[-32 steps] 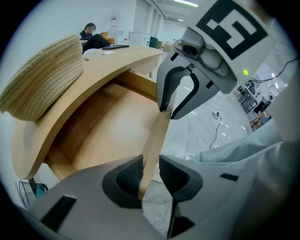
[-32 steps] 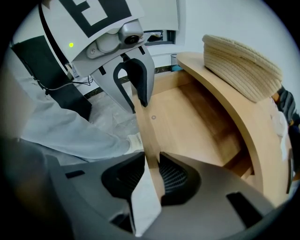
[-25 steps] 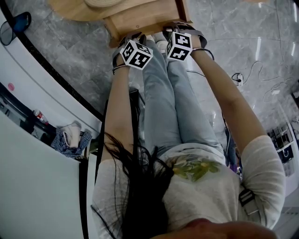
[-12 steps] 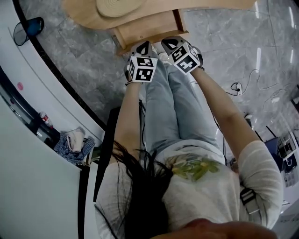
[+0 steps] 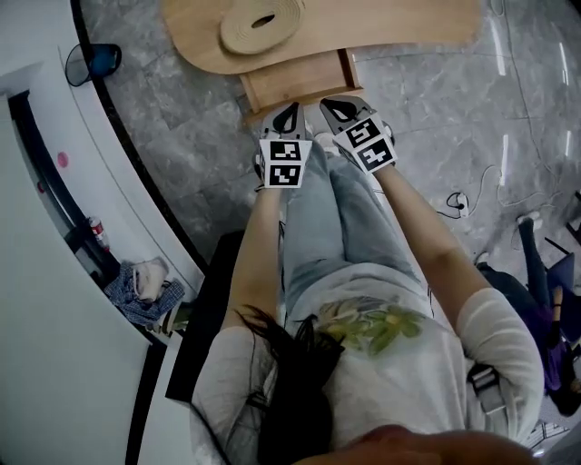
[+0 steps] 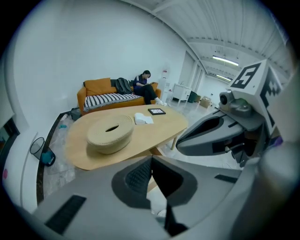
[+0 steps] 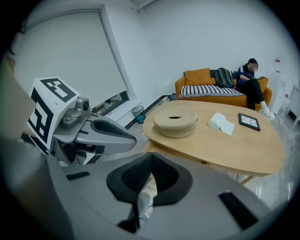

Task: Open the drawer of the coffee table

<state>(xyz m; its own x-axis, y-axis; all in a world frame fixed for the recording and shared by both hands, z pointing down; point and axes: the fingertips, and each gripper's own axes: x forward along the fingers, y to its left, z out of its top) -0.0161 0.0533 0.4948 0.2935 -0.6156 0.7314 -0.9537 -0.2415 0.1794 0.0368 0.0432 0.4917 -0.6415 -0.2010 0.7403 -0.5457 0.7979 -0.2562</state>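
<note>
Pale wood throughout: oval coffee table (image 5: 408, 25) across top of head view, drawer (image 5: 290, 84) under its near edge, already pulled well out twd the person. Going by that, task approx done. Little left, at most drawing it out a bit more or backing off.

Drawer: shallow box in same light wood as tabletop, low side walls, bare bottom on show. Looks empty as far as visible. No handle discernible. Sits below the table end w/ the woven ring (image 5: 238, 34).

Left gripper (image 5: 287, 118) and right gripper (image 5: 341, 111) side by side at drawer's front edge, no contact w/ it visible. Both w/ jaws pressed together on nothing, per each gripper view.
</note>
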